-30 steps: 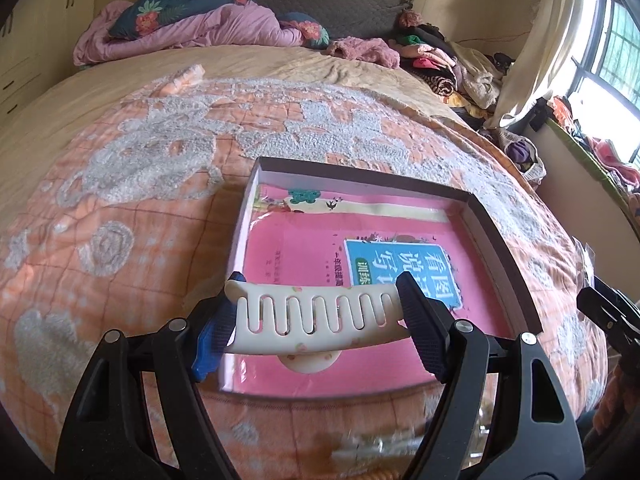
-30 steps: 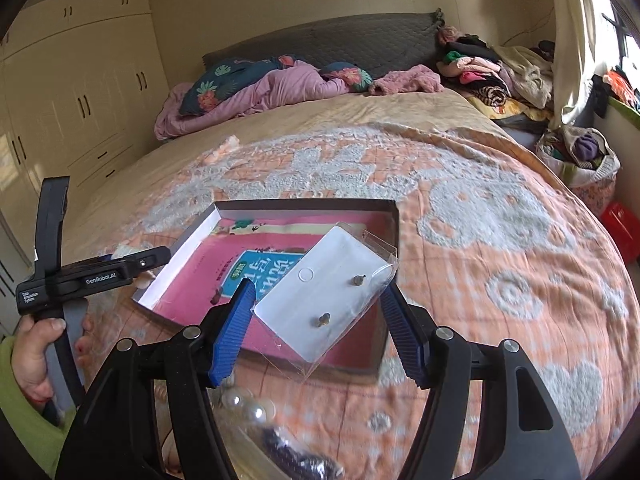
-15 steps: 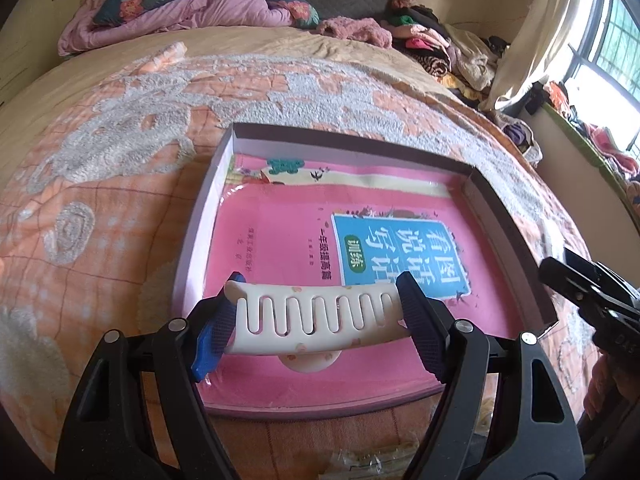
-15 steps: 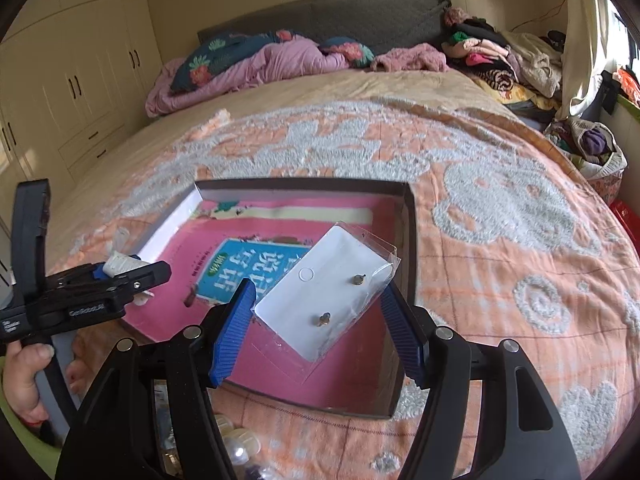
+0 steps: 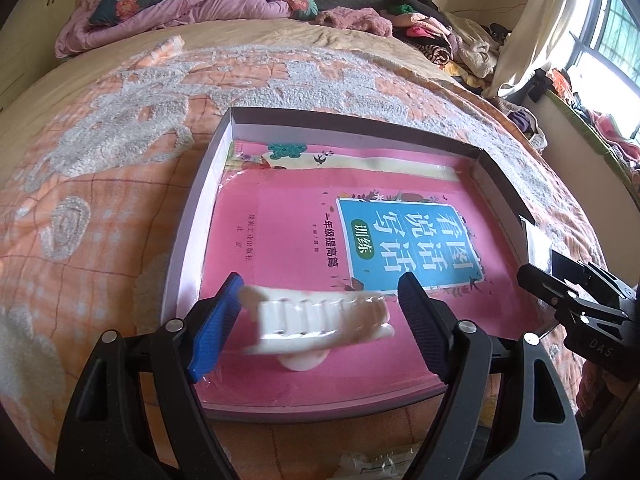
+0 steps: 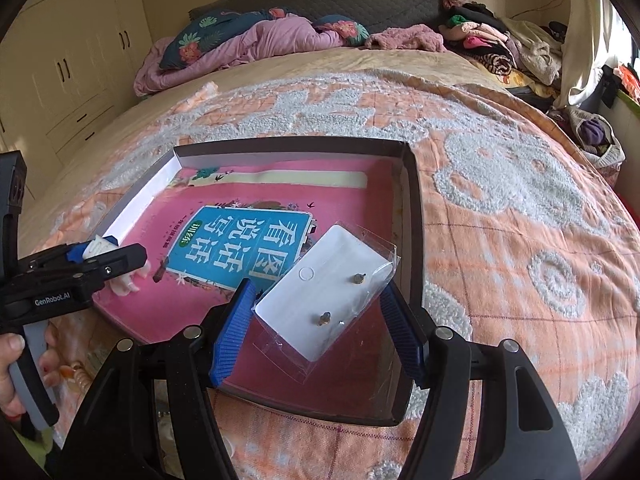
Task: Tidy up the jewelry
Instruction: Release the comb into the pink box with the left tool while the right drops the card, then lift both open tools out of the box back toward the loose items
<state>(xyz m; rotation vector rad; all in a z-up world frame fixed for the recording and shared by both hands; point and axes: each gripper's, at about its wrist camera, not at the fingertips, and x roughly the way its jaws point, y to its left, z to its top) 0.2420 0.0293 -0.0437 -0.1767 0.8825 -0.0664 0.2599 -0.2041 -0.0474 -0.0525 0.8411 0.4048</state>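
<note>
A shallow box [image 5: 188, 236] [image 6: 412, 184] lies on the bed with a pink book [image 5: 280, 232] [image 6: 256, 196] inside. My left gripper [image 5: 320, 312] is open over the box's near left part. A white hair comb [image 5: 320, 320], blurred, sits between its fingers without being clamped, over the book. The comb also shows in the right wrist view [image 6: 120, 276]. My right gripper [image 6: 316, 300] is shut on a clear packet holding a white earring card [image 6: 324, 292] with two studs, over the box's near right corner.
The bed has an orange and white patterned blanket [image 6: 520, 220]. Bedding and pillows [image 6: 248, 40] lie at the head, clothes [image 6: 500, 52] at the far right. Pearl beads [image 6: 76, 376] and a plastic packet [image 5: 380, 464] lie by the box's near edge.
Both grippers moved forward over the box. My left gripper opened and the white comb came loose from its fingers, dropping toward the book. The right gripper still holds the earring card.
</note>
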